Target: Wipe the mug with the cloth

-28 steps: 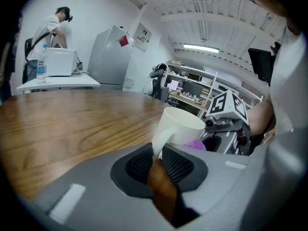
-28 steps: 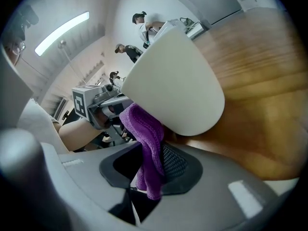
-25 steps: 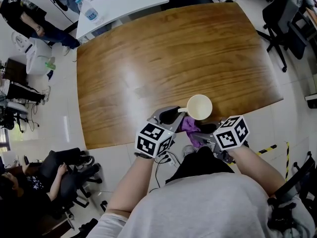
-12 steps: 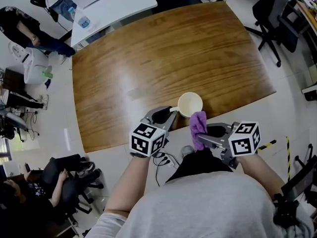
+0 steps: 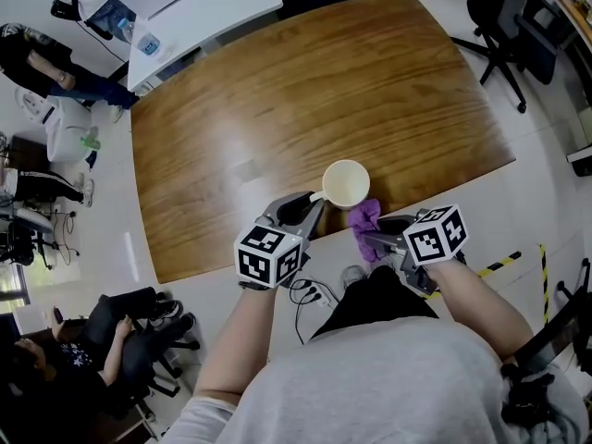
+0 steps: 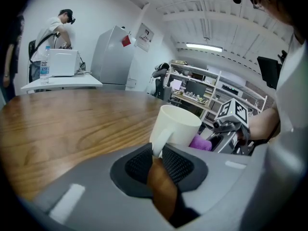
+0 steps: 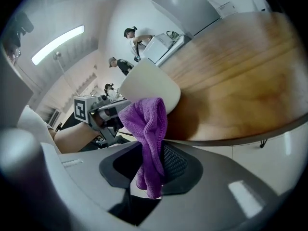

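Observation:
A cream mug [image 5: 346,183] stands near the front edge of the wooden table [image 5: 277,100]. My left gripper [image 5: 311,207] is shut on the mug's handle [image 6: 160,142], with both pads pressing its sides. My right gripper [image 5: 372,239] is shut on a purple cloth [image 5: 363,217], which sticks up out of the jaws. The cloth [image 7: 147,126] hangs right beside the near side of the mug [image 7: 150,83]; whether they touch I cannot tell. The left gripper view shows the cloth [image 6: 201,142] behind the mug [image 6: 177,125], with the right gripper [image 6: 230,130] beyond it.
A white table [image 5: 199,7] with a water bottle [image 5: 148,44] stands at the back left. Office chairs [image 5: 499,17] are at the back right. A person sits low at the left [image 5: 120,331]. Cables [image 5: 310,294] and striped tape [image 5: 504,265] lie on the floor below the table edge.
The right gripper carried the cloth away from the mug to the right, then brought it back in close to the mug's near side. The left gripper kept its hold on the handle.

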